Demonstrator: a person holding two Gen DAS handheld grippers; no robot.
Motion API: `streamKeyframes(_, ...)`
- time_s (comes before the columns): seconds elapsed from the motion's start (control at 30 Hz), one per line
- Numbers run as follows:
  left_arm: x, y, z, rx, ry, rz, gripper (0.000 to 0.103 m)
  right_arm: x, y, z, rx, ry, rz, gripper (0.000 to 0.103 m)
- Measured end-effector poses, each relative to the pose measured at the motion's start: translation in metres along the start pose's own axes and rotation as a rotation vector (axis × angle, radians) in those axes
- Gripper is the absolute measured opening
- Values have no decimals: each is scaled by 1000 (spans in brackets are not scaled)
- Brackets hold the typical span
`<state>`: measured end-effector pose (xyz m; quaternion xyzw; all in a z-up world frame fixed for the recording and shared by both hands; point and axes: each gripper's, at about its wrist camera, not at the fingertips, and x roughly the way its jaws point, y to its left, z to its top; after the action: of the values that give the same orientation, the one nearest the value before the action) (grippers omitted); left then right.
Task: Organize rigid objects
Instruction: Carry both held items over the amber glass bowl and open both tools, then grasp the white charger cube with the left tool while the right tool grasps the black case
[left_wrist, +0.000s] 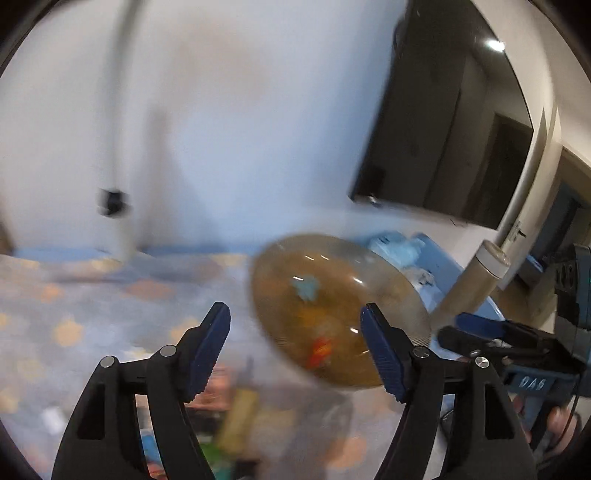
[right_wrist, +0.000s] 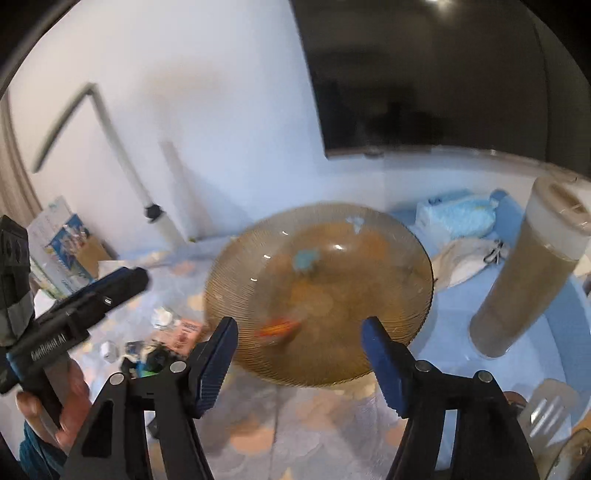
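Right wrist view: ribbed amber glass plate (right_wrist: 321, 291), tilted, blurred, ahead of and between the fingertips; whether it rests on anything cannot be told
Plate position: over the patterned bedcover (right_wrist: 295, 424), its far right rim just beside the blue tub (right_wrist: 546, 354)
Right gripper (right_wrist: 300, 354): jaws apart, blue pads clear of the plate, nothing held
Tall tumbler (right_wrist: 532, 273): brownish, pale lid, standing tilted in the blue tub, right of the plate
Tub contents: pale blue packet (right_wrist: 458, 218), cream cloth bag (right_wrist: 465, 258) behind the plate; metal spatula (right_wrist: 546, 410) at lower right
Small clutter (right_wrist: 162, 332): blurred oddments on the bedcover, left of the plate
Left gripper (right_wrist: 122, 284): seen at far left, held in a hand (right_wrist: 70, 398), well apart from the plate
Left wrist view: same plate (left_wrist: 332, 314) sits partly behind the right finger's pad
Left gripper, own view (left_wrist: 295, 350): jaws parted, nothing between the pads
Backdrop: white wall (left_wrist: 240, 110), dark television (left_wrist: 443, 122) upper right
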<state>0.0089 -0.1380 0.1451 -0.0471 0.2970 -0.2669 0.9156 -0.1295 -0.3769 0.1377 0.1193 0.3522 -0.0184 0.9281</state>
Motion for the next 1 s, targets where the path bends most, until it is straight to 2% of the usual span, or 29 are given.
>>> streamKeyframes(0.1, -49, 34, -10, -49, -53, 46, 71, -13, 24, -9, -34, -1, 29, 68)
streamKeyframes(0.23, -96, 75, -27, -107, -93, 147, 71, -22, 61, -23, -81, 3, 87, 71)
streamKeyframes(0.33, -128, 107, -50, -142, -86, 254, 71, -23, 98, -38, -139, 6, 119, 79)
streamKeyframes(0.4, -147, 133, -71, -171, -77, 317, 71, -18, 114, -48, -160, 19, 129, 81)
streamKeyframes(0.5, -161, 166, -93, -232, -56, 334, 71, -2, 141, -68, -180, 76, 165, 81)
streamKeyframes(0.6, -163, 200, -114, -302, -5, 355, 71, 19, 160, -89, -177, 150, 185, 81)
streamKeyframes(0.7, -147, 217, -129, -327, 51, 338, 71, 44, 169, -111, -132, 224, 186, 81)
streamKeyframes(0.77, -128, 218, -135, -322, 97, 301, 71, 63, 171, -124, -86, 275, 170, 81)
streamKeyframes(0.87, -95, 208, -137, -291, 160, 292, 71, 87, 169, -136, -27, 337, 135, 80)
streamKeyframes(1.0, -51, 198, -126, -248, 193, 345, 71, 99, 167, -135, 26, 313, 84, 81)
